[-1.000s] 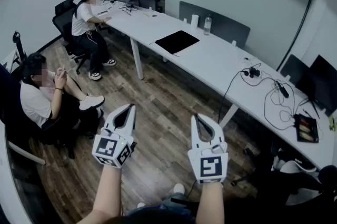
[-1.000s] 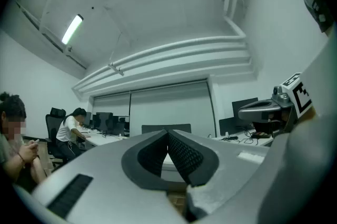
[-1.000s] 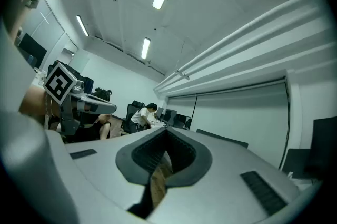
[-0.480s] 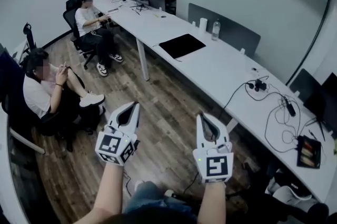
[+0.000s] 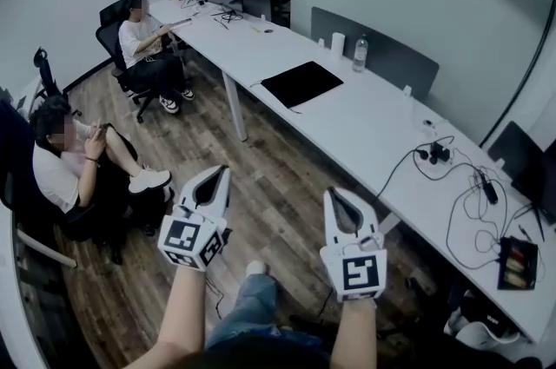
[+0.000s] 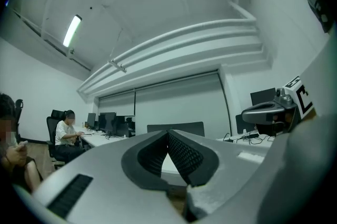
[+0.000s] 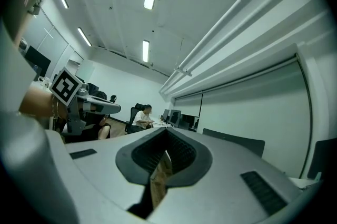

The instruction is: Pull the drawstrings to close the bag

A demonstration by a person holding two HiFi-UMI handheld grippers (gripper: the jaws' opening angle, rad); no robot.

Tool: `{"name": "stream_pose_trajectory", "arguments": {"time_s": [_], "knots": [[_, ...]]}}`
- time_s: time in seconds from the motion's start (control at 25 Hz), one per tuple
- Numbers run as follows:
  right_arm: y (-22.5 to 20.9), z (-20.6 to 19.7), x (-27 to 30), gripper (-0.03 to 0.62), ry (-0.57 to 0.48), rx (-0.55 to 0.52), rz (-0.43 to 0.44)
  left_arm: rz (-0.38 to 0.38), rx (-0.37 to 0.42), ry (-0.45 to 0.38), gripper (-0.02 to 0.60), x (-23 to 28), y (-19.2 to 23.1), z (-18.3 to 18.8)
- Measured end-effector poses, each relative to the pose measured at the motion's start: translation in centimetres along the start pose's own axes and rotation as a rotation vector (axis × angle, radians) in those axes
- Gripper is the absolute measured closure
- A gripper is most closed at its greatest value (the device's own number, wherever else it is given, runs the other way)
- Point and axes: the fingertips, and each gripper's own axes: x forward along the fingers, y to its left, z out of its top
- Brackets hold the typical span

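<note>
No bag or drawstring shows in any view. In the head view my left gripper (image 5: 224,171) and right gripper (image 5: 334,193) are held side by side, level, above the wooden floor (image 5: 278,168), both pointing away from me. The two are shut, tips together, and hold nothing. In the left gripper view the ribbed pads meet at the tip of the left gripper (image 6: 168,133), and the right gripper (image 6: 271,112) appears at the right edge. In the right gripper view the right gripper (image 7: 166,131) is closed too, with the left gripper (image 7: 79,104) at the left.
A long white table (image 5: 347,111) runs along the right, bearing a black mat (image 5: 301,84), a bottle (image 5: 360,53) and cables (image 5: 460,194). One person (image 5: 143,37) sits at its far end, another (image 5: 61,159) sits in a chair at the left.
The room has slid past as I walk forward along the table. Both grippers keep their pose, still shut. My leg now shows between the arms at the bottom.
</note>
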Motion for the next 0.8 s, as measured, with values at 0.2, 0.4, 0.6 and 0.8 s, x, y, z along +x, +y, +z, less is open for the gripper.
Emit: {"name": "stream_pose_trajectory", "arguments": {"time_s": [0.2, 0.4, 0.6, 0.8], "knots": [[-1.1, -0.5, 6.4, 0.599, 0.010, 0.007, -0.023, -0.021, -0.006, 0.005, 0.581, 5.5, 4.6, -0.3], [-1.1, -1.0, 13.7, 0.599, 0.037, 0.006, -0.029, -0.049, -0.007, 0.012, 0.581, 10.8, 10.0, -0.9], [-1.7, -1.8, 21.4, 0.599, 0.063, 0.013, -0.051, -0.061, -0.010, 0.023, 0.581, 16.0, 16.2, -1.9], [-1.9, -2.7, 28.3, 0.599, 0.087, 0.004, -0.091, -0.088, -0.013, 0.024, 0.581, 20.9, 21.9, -2.8]]}}
